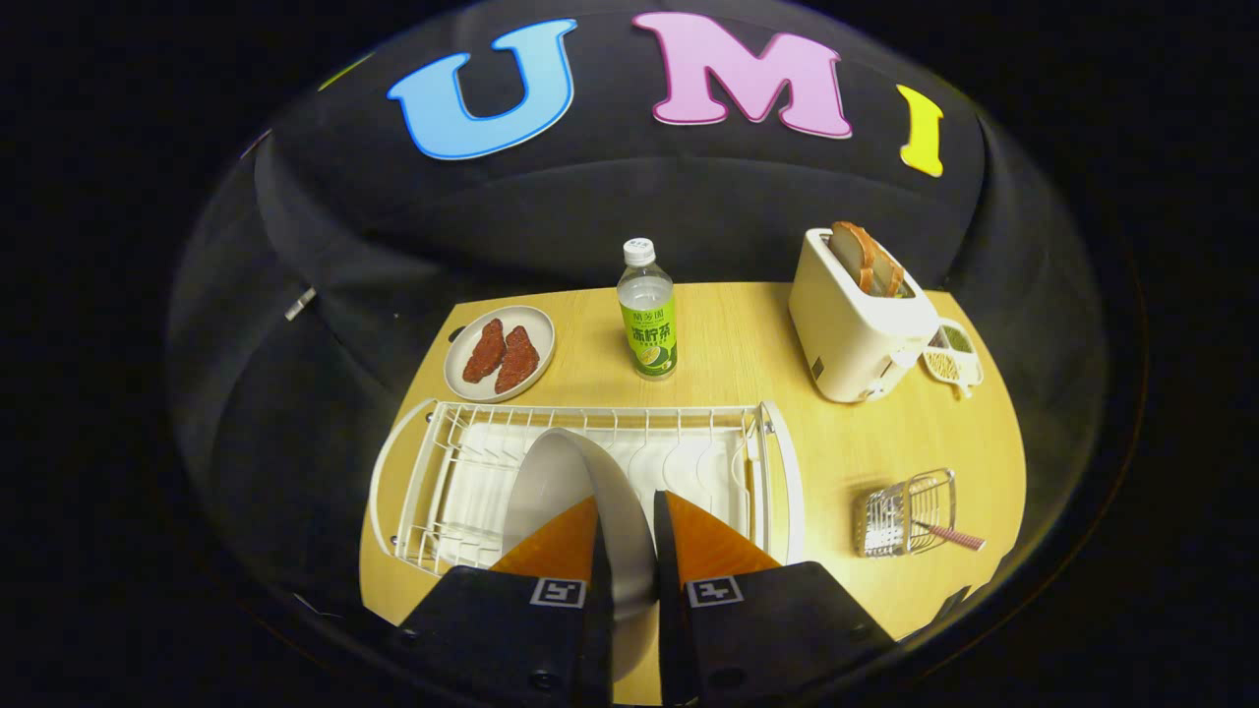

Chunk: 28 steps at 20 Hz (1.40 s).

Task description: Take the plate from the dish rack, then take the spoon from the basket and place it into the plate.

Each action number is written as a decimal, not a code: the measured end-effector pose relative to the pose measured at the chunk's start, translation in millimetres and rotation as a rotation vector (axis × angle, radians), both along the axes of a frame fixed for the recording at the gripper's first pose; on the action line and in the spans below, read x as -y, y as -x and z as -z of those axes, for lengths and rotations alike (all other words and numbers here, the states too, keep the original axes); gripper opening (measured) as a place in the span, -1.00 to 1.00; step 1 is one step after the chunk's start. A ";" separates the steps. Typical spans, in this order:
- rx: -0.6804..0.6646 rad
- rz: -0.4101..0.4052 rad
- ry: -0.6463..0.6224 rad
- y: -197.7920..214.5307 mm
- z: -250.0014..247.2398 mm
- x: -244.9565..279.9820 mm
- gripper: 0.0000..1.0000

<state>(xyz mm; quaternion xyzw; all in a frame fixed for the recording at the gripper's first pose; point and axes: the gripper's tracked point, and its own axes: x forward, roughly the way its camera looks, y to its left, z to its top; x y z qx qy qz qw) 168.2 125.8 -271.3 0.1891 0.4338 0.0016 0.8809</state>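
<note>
While the gripper [627, 511] sits low over the dish rack [433, 472], the plate [561, 482] is pinched on edge between its two fingers, one pressed on each face, so the tool is clamped on the plate's rim. The plate is stood upright and tilted a bit, right at the fingertips, with the rack's white wire slots seen just beyond and to both sides of it.

Off to the right of the fingers, well apart from the rack, a small wire basket [905, 513] is seen on the wooden table [728, 334], with the spoon [949, 534] poking out of it. Further ahead, a bottle [646, 310] is stood upright past the rack, a plate of meat slices [499, 353] is placed ahead-left, and a toaster [858, 315] with bread in it ahead-right, a little divided dish [952, 356] just beside it.
</note>
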 end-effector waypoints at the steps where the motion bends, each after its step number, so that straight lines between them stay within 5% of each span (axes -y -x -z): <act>1: 0.005 0.015 -0.040 5.3 -3.3 5.3 -0.55; 14: 0.016 0.138 -0.270 150.8 -15.7 125.7 -0.56; 28: -0.103 0.359 -0.378 295.8 98.4 220.0 -0.55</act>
